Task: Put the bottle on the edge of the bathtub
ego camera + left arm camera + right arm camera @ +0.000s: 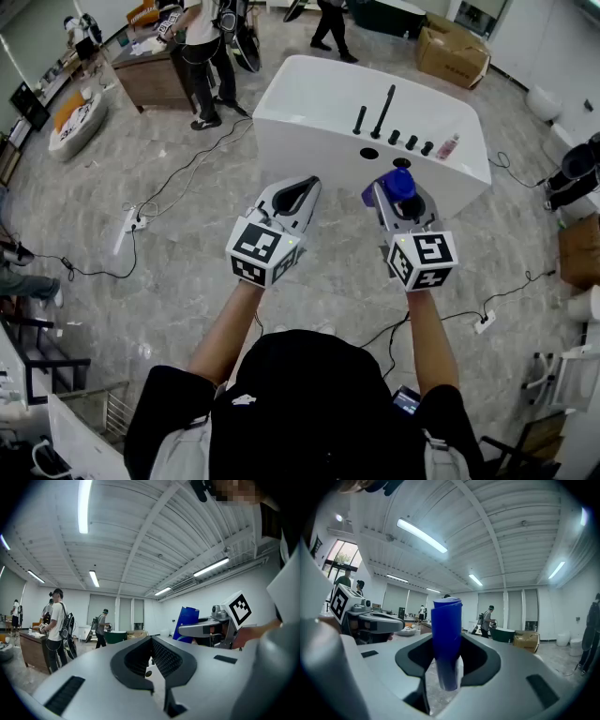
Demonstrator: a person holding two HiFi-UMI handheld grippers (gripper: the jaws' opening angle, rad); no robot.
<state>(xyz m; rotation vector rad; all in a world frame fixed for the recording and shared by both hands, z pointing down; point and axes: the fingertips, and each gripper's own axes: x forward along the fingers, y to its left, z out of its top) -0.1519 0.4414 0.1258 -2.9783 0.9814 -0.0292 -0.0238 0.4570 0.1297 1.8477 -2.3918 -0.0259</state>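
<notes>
The right gripper (447, 641) is clamping the blue bottle (446, 620) short of the bathtub (265, 105), placement on its edge pending, while the left gripper (151, 640) is idling closed, empty.

On grey marble floor (84, 187), white power strip (134, 222) with black cables (187, 169) lying loose. At top left, wooden desk (150, 80), person (202, 56) standing just beside. At top right, brown cardboard box (455, 54).
</notes>
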